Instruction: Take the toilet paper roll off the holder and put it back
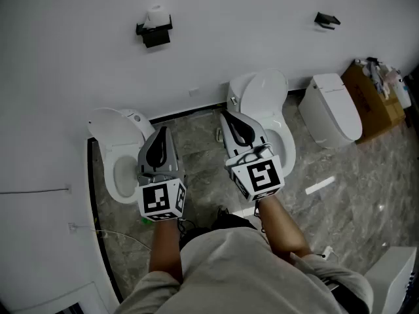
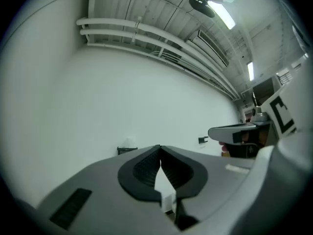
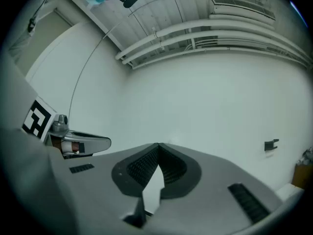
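A white toilet paper roll (image 1: 156, 16) sits on a black wall holder (image 1: 154, 34) high on the white wall, upper left in the head view. In the left gripper view the holder (image 2: 127, 150) shows small and far, just left of the jaw tips. My left gripper (image 1: 163, 131) is shut and empty, well short of the wall, over a toilet. My right gripper (image 1: 229, 116) is shut and empty too, level, beside the left one. Both jaw pairs meet at the tips: left gripper (image 2: 159, 146), right gripper (image 3: 158, 144).
A second black holder (image 1: 326, 20) with no roll is on the wall at the right. Three white toilets stand along the wall: left toilet (image 1: 107, 126), middle toilet (image 1: 275, 90), right toilet (image 1: 330, 110). A cardboard box (image 1: 373, 103) with clutter sits far right. The floor is grey marble.
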`<action>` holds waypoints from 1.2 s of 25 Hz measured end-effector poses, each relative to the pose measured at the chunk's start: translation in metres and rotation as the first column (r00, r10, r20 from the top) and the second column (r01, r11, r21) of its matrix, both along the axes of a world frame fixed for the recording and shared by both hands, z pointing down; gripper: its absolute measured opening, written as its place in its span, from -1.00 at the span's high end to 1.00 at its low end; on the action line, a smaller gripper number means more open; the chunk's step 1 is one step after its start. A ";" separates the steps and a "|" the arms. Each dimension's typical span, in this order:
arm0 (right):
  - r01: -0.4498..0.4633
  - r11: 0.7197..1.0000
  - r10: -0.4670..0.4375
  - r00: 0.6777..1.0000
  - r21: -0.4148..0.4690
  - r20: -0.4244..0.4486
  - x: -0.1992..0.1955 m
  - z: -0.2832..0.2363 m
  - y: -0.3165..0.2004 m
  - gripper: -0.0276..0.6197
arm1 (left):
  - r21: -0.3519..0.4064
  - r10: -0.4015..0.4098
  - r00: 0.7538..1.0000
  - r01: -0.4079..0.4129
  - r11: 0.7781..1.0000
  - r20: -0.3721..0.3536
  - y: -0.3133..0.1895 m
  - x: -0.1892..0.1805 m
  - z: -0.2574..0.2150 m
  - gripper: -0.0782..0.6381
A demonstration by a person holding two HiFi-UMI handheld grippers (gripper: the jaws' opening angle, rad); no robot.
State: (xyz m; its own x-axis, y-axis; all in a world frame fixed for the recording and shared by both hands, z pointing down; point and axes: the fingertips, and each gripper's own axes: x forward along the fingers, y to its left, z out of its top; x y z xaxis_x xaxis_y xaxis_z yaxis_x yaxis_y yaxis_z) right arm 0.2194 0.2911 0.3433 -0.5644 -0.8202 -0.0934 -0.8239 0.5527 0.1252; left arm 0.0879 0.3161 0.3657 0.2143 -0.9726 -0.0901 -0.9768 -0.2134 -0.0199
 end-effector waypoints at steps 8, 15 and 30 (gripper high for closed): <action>0.056 0.998 -0.056 0.998 0.000 -0.004 0.000 0.021 -0.015 0.91 | -0.050 0.019 1.000 -0.020 0.999 -0.011 -0.019 0.007 0.024 0.75; 0.083 0.996 -0.083 0.997 -0.020 0.006 -0.013 0.033 -0.050 0.90 | -0.067 0.025 1.000 -0.026 0.997 -0.018 -0.057 -0.005 0.036 0.75; 0.096 0.994 -0.098 0.995 -0.044 -0.025 -0.094 0.037 -0.202 0.90 | -0.054 0.100 0.993 -0.104 0.993 -0.070 -0.218 -0.094 0.024 0.75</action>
